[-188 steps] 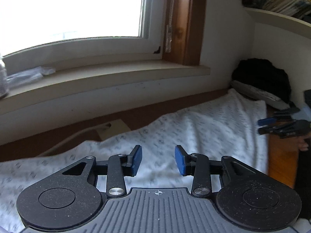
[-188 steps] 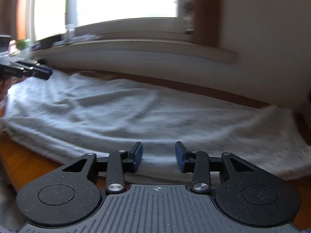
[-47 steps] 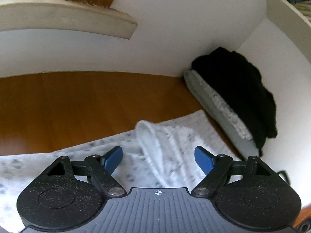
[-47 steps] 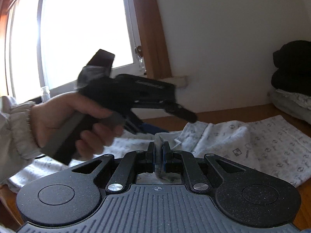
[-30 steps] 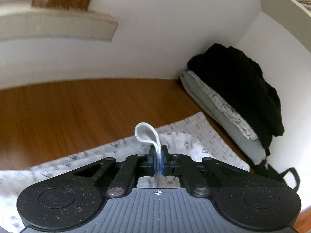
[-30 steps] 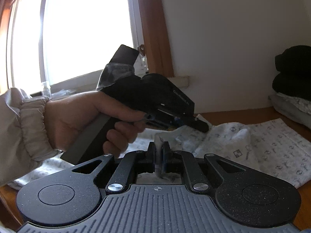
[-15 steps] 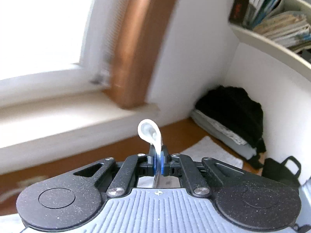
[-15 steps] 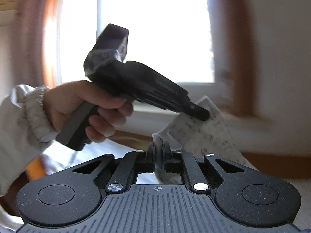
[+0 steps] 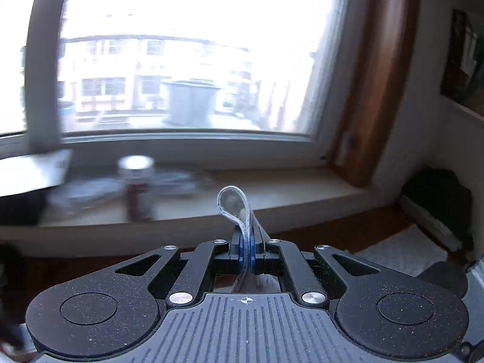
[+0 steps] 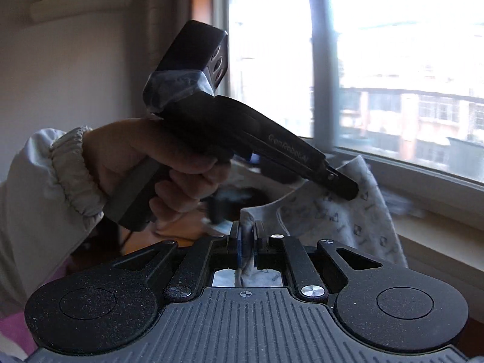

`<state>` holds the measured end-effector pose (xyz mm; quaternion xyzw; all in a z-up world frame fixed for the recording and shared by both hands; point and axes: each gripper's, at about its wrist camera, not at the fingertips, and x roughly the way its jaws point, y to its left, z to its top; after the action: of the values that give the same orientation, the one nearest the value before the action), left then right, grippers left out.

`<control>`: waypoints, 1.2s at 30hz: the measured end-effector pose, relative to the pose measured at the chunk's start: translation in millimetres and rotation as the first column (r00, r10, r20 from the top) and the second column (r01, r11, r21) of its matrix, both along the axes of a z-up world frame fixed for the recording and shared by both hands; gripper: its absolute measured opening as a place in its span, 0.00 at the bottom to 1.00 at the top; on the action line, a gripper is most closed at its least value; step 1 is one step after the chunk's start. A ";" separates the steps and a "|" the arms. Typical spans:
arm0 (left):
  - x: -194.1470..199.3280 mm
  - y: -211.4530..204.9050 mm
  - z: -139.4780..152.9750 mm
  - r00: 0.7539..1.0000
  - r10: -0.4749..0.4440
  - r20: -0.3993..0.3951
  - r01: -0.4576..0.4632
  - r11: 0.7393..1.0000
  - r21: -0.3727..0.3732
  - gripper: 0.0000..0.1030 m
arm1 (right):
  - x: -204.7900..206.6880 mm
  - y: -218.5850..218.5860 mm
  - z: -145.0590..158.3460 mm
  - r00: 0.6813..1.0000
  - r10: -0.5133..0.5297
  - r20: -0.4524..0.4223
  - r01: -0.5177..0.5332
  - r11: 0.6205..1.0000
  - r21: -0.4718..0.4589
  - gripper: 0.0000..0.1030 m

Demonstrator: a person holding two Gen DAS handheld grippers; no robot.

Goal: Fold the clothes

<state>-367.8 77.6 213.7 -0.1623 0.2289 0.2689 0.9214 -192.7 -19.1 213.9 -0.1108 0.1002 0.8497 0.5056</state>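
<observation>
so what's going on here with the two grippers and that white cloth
A person is folding a white patterned garment with a handheld gripper in each hand. The left gripper is shut on a looped edge of the fabric, and the right gripper is shut on another part of it. The garment hangs in the air in front of the window. The person's hand holding the left gripper shows in the right wrist view, its tip at the cloth.
</observation>
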 end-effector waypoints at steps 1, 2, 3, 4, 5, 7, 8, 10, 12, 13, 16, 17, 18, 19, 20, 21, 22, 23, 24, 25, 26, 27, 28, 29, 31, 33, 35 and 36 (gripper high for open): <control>-13.6 6.3 0.8 1.000 0.015 0.001 -0.015 1.000 -0.001 0.04 | -11.2 9.2 1.0 1.000 0.021 -0.003 -0.021 1.000 -0.004 0.08; -27.9 13.3 1.3 1.000 0.029 0.003 -0.029 1.000 -0.003 0.04 | -21.3 18.3 1.6 0.999 0.043 -0.005 -0.043 0.999 -0.008 0.08; -39.4 19.2 0.5 0.999 0.043 0.004 -0.043 0.999 -0.004 0.04 | -30.6 26.9 1.2 0.998 0.059 -0.001 -0.059 0.998 -0.010 0.08; -54.5 28.0 -3.4 0.998 0.058 0.009 -0.058 0.998 -0.011 0.04 | -40.4 34.9 0.4 0.997 0.071 0.008 -0.071 0.997 -0.008 0.08; -65.0 36.3 -8.4 0.997 0.076 0.010 -0.076 0.997 -0.020 0.04 | -50.3 43.0 -0.4 0.996 0.083 0.016 -0.083 0.997 -0.007 0.08; -77.9 50.8 -20.7 0.994 0.111 0.002 -0.111 0.993 -0.040 0.04 | -75.9 60.0 -5.2 0.995 0.098 0.035 -0.098 0.995 -0.015 0.08; -85.1 59.0 -29.4 0.992 0.129 -0.005 -0.129 0.990 -0.052 0.04 | -86.4 69.6 -9.6 0.994 0.103 0.044 -0.102 0.994 -0.026 0.08; -97.9 75.9 -50.0 0.988 0.153 -0.024 -0.154 0.984 -0.085 0.04 | -99.9 90.2 -22.3 0.993 0.107 0.057 -0.103 0.993 -0.061 0.08; -104.5 88.2 -72.6 0.985 0.166 -0.044 -0.170 0.978 -0.119 0.04 | -115.2 107.8 -37.9 0.993 0.103 0.063 -0.096 0.990 -0.104 0.08; -107.5 93.9 -84.7 0.984 0.170 -0.052 -0.175 0.975 -0.136 0.05 | -122.2 116.2 -47.0 0.993 0.099 0.069 -0.090 0.988 -0.125 0.08; -108.1 106.5 -119.0 0.976 0.192 -0.102 -0.207 0.964 -0.165 0.07 | -126.6 137.1 -74.0 0.996 0.075 0.057 -0.062 0.975 -0.211 0.20; -109.8 109.2 -127.9 0.973 0.200 -0.118 -0.219 0.960 -0.173 0.07 | -126.7 140.4 -80.8 0.995 0.074 0.060 -0.058 0.968 -0.243 0.33; -112.1 111.2 -135.5 0.970 0.203 -0.132 -0.225 0.957 -0.182 0.07 | -125.7 139.2 -84.8 0.995 0.076 0.069 -0.056 0.966 -0.252 0.35; -115.3 111.2 -140.1 0.969 0.207 -0.135 -0.230 0.955 -0.187 0.07 | -121.2 136.6 -85.9 0.994 0.081 0.080 -0.059 0.967 -0.247 0.35; -119.0 109.9 -142.9 0.969 0.211 -0.132 -0.233 0.954 -0.191 0.07 | -115.2 134.3 -85.3 0.992 0.085 0.091 -0.061 0.968 -0.243 0.37; -122.7 108.6 -145.8 0.968 0.214 -0.129 -0.237 0.952 -0.194 0.07 | -107.8 130.5 -83.8 0.992 0.079 0.100 -0.053 0.970 -0.238 0.39; -125.3 106.4 -146.1 0.967 0.221 -0.128 -0.242 0.952 -0.188 0.07 | -98.5 125.4 -81.0 0.992 0.060 0.108 -0.034 0.973 -0.228 0.40; -127.3 103.8 -144.9 0.965 0.229 -0.127 -0.249 0.952 -0.177 0.14 | -86.1 120.0 -77.7 0.993 0.040 0.114 -0.014 0.976 -0.217 0.42; -128.2 100.2 -142.3 0.964 0.235 -0.123 -0.253 0.954 -0.163 0.17 | -70.4 113.8 -75.1 0.993 0.023 0.119 0.003 0.977 -0.211 0.45; -128.6 96.1 -138.9 0.964 0.239 -0.117 -0.254 0.956 -0.147 0.25 | -53.2 109.4 -74.0 0.992 0.001 0.128 0.025 0.978 -0.207 0.45; -127.8 91.2 -134.7 0.963 0.245 -0.114 -0.259 0.958 -0.126 0.28 | -32.9 104.4 -73.7 0.989 -0.027 0.142 0.056 0.978 -0.203 0.45; -126.3 86.0 -130.1 0.961 0.254 -0.111 -0.265 0.959 -0.103 0.28 | -17.3 94.2 -73.5 0.986 -0.053 0.159 0.085 0.976 -0.200 0.45; -123.3 81.7 -125.8 0.957 0.268 -0.113 -0.277 0.958 -0.075 0.28 | -2.4 86.9 -75.7 0.981 -0.080 0.178 0.116 0.973 -0.201 0.46; -119.6 78.0 -121.8 0.951 0.285 -0.118 -0.291 0.956 -0.042 0.28 | 21.0 86.4 -81.0 0.975 -0.111 0.192 0.151 0.966 -0.208 0.46; -112.6 71.1 -114.9 0.942 0.313 -0.116 -0.314 0.949 0.013 0.28 | 62.2 73.5 -89.9 0.963 -0.172 0.205 0.218 0.948 -0.230 0.46; -104.9 66.5 -113.6 0.951 0.297 -0.089 -0.298 0.954 -0.002 0.29 | 98.6 53.1 -97.2 0.949 -0.229 0.217 0.281 0.926 -0.252 0.46; -91.2 58.5 -115.1 0.968 0.243 -0.071 -0.245 0.969 -0.024 0.32 | 134.6 23.7 -103.3 0.935 -0.275 0.223 0.331 0.903 -0.273 0.46; -82.4 53.4 -116.1 0.973 0.220 -0.069 -0.222 0.975 -0.025 0.35 | 151.7 11.1 -106.8 0.927 -0.300 0.223 0.356 0.890 -0.283 0.46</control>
<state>-450.3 131.0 97.5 -0.1927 0.2440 0.3710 0.8750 -41.1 -8.0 107.1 -0.2458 0.2090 0.7113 0.6244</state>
